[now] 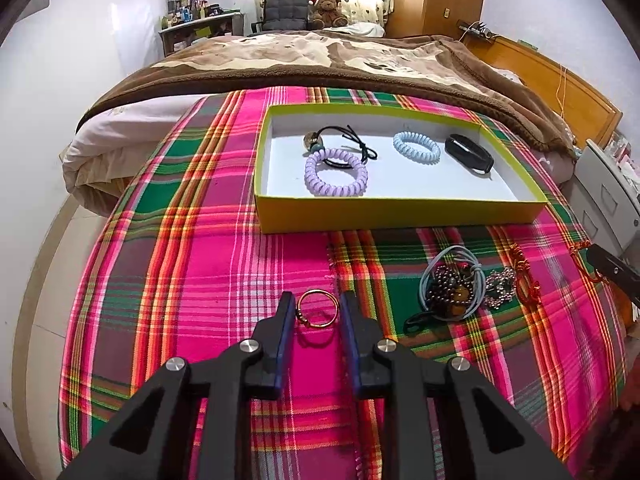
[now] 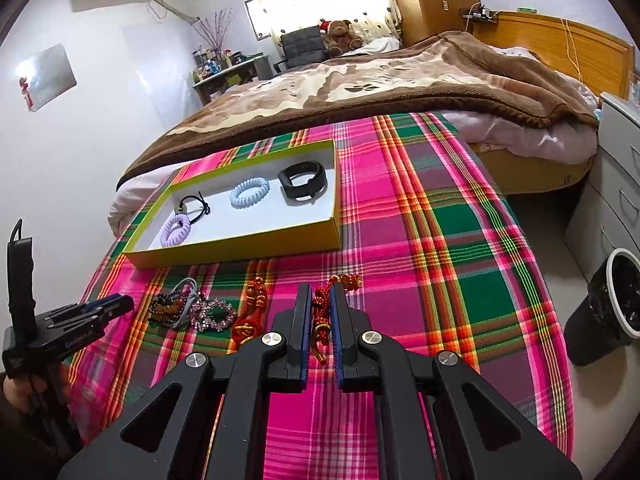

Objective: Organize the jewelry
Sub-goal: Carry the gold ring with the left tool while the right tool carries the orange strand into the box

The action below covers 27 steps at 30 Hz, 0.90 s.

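Note:
A yellow-green box (image 1: 400,212) (image 2: 240,246) on the plaid cloth holds a purple coil tie (image 1: 335,173), a black cord tie (image 1: 352,144), a blue coil tie (image 1: 416,148) and a black band (image 1: 470,154). My left gripper (image 1: 317,306) holds a gold ring bracelet (image 1: 316,307) between its pads, lifted slightly above the cloth. My right gripper (image 2: 321,300) is shut on a red knotted bracelet (image 2: 320,312). A pile with a bead bracelet (image 1: 450,290), a crystal bracelet (image 1: 500,286) and another red knotted bracelet (image 2: 252,308) lies in front of the box.
The plaid cloth (image 1: 224,264) covers a round table next to a bed with a brown blanket (image 1: 320,56). White drawers (image 2: 620,168) and a black bin (image 2: 612,304) stand at the right. The left gripper also shows in the right wrist view (image 2: 100,308).

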Tool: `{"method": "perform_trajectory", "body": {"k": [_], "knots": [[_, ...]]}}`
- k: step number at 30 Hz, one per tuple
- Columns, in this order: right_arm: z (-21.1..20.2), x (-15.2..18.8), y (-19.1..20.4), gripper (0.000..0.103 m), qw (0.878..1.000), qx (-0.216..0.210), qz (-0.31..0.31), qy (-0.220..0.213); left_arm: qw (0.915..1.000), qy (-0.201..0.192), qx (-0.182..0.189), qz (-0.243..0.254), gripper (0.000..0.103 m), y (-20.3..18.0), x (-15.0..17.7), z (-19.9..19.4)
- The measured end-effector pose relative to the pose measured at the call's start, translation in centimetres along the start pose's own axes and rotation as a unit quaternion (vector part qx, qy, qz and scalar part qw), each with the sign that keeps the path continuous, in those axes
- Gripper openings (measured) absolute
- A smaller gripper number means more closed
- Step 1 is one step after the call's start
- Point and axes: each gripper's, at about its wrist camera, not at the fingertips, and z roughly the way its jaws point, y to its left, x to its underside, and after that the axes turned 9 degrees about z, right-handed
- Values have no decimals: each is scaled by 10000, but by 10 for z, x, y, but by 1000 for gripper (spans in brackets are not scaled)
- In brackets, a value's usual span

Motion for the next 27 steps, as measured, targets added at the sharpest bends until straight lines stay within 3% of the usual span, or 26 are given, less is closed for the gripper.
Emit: {"method": "perform_trajectory", "body": {"k": [16,27], "knots": [[-11,-33,20,9,9991,-321,-170,-208,9991,-324,258,28,24,-1,-30,-19],[37,-63,39,9,9976,-537,-414,137,9976,-348,587,150,24,-11,-67,-5]]}}
